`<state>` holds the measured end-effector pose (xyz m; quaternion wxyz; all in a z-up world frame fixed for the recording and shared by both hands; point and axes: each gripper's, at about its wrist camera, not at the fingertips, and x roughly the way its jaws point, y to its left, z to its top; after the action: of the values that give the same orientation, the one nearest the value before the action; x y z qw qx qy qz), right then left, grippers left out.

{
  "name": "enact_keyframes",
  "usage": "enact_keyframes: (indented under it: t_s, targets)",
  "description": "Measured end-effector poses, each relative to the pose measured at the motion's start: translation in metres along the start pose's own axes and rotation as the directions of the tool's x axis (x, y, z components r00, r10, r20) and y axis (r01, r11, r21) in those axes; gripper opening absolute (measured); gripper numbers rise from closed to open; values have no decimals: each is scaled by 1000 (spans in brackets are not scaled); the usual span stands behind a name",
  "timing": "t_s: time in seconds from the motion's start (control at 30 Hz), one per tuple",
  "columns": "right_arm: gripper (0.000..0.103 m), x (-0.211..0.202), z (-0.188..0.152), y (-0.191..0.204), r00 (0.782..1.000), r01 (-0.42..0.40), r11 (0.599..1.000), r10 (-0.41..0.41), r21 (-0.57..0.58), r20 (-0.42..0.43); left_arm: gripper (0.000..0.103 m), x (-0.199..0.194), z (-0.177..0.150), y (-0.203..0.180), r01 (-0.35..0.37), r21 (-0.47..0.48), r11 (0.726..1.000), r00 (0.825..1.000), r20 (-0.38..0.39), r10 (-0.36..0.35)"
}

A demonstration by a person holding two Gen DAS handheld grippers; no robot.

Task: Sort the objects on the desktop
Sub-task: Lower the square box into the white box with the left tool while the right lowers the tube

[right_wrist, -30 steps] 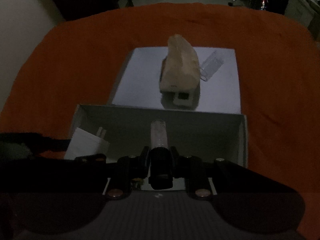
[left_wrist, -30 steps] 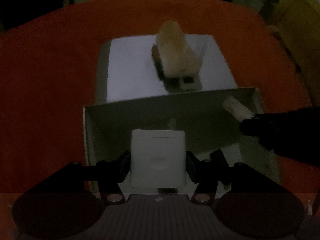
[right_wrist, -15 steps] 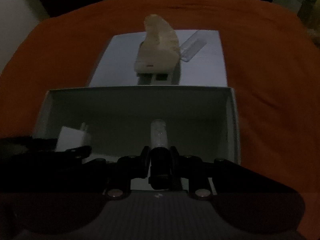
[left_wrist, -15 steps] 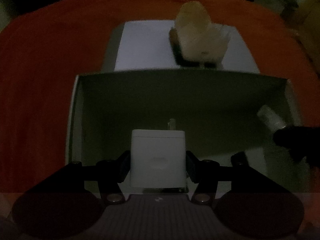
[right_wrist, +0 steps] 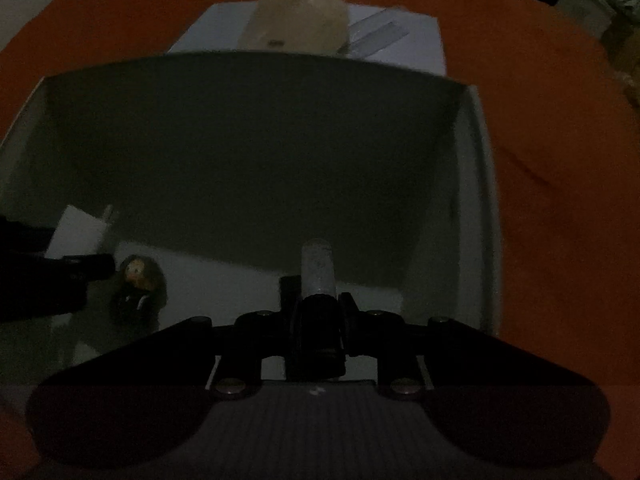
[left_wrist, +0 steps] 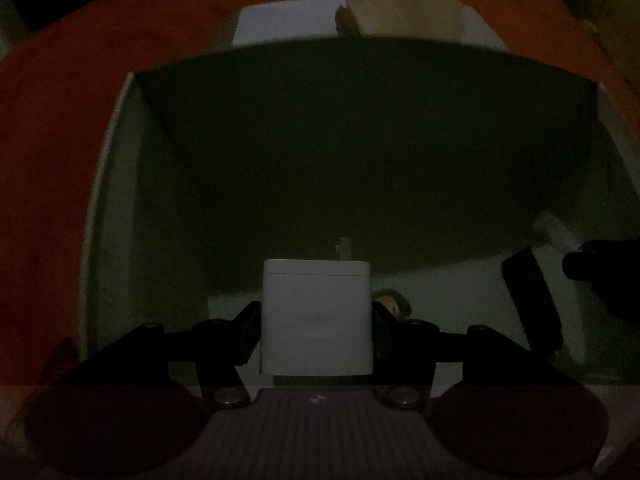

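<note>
Left gripper [left_wrist: 316,320] pinching charger [left_wrist: 316,320]; right gripper [right_wrist: 318,316] pinching tube [right_wrist: 318,270]. Both held low inside box [right_wrist: 476,200], above its floor, not yet released. Already inside: figurine [right_wrist: 138,284], dark flat piece [left_wrist: 532,300]. Left to sort, by the look of it: pale lump [right_wrist: 298,20] and clear case [right_wrist: 378,34] on white sheet [right_wrist: 416,44] beyond far wall. Figurine just beside charger, near the drop spot.

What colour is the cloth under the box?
Orange-red cloth, clearest in the right wrist view.
</note>
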<state>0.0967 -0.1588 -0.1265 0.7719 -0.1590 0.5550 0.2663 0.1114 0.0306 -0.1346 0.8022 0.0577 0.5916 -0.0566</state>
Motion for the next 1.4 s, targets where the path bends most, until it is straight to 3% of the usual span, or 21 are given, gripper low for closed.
enact_keyframes:
  t_s: [0.23,0.7,0.97,1.03,1.4]
  targets:
    - [22,9,-6,20,998,-20,995,14,-95,-68,52,5,2,4,-2,-16,1000,999,-39,2]
    - [23,23,-16,23,986,0,987,-27,-158,-166,52,14,8,0,-36,12,999,991,-131,37]
    - [26,23,-20,30,987,-27,978,-6,-205,-162,52,14,11,2,-45,-6,999,986,-162,43]
    - [34,22,-20,31,987,-33,977,-1,-209,-162,52,13,12,2,-45,-7,999,986,-163,43]
    - [41,21,-19,23,990,-40,991,21,-130,-139,62,2,16,-4,-41,27,999,992,-115,44]
